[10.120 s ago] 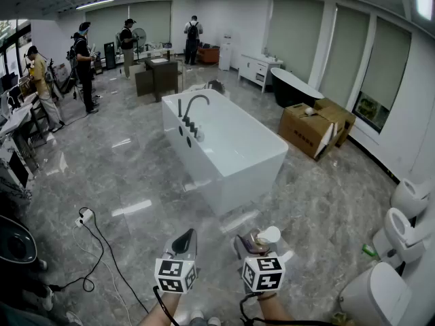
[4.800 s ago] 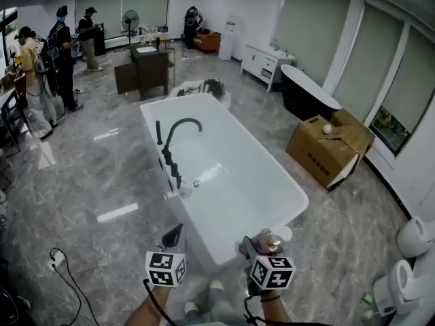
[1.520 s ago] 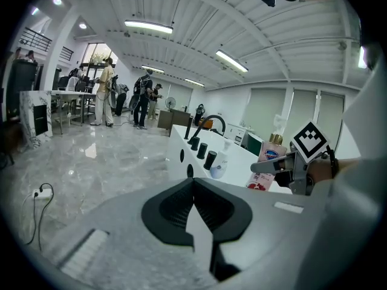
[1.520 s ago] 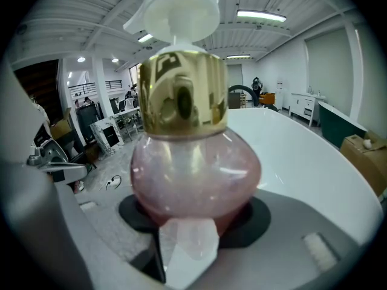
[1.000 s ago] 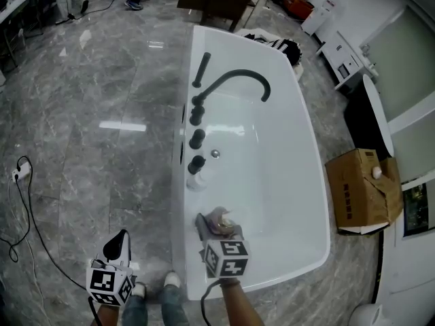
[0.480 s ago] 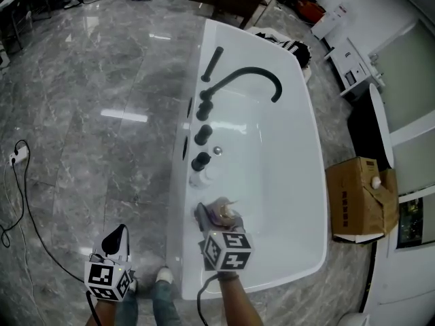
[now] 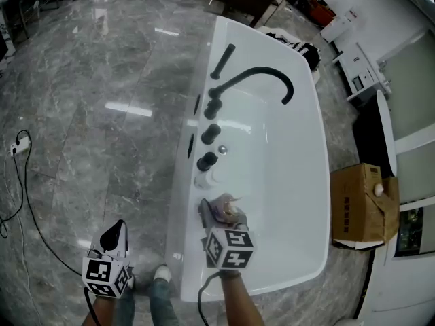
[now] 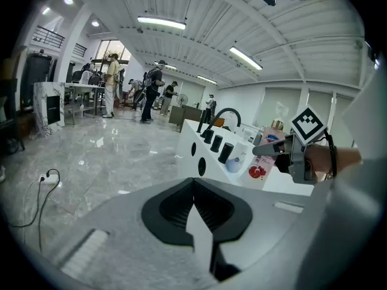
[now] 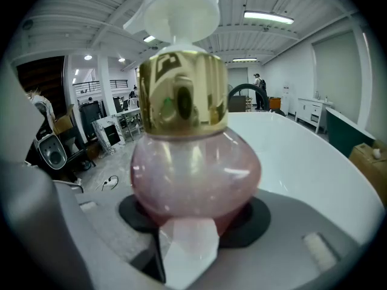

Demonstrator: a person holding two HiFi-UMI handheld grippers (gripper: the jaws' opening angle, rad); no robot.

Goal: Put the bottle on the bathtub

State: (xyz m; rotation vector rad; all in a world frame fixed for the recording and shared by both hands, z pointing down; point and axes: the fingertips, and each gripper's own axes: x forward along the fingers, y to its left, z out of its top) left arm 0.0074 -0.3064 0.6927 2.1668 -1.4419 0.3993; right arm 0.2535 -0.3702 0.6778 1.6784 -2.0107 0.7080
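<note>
— State the setting.
— Grey marble floor (image 7: pixel 81 155), with a white bathtub (image 7: pixel 289 284) free-standing on it. Black faucet (image 7: pixel 262 73) and a row of black knobs (image 7: pixel 211 131) along one long rim of the tub.

— Report the right gripper.
— Right gripper (image 7: pixel 219 212): clamped on the bottle (image 9: pixel 195 168), jaws held wide by its round pink body. Gold collar and white pump above the pads.

— Locate the bottle.
— Upright, over the faucet-side rim toward the tub's near end. Just short of the nearest knob and the small white containers (image 7: pixel 212 177) beside that knob. Contact with the rim: cannot tell.

— Report the left gripper.
— Left gripper (image 7: pixel 115 233): jaws together, nothing between them. Over the floor, outside the faucet-side wall near the tub's near corner, well apart from the bottle.
</note>
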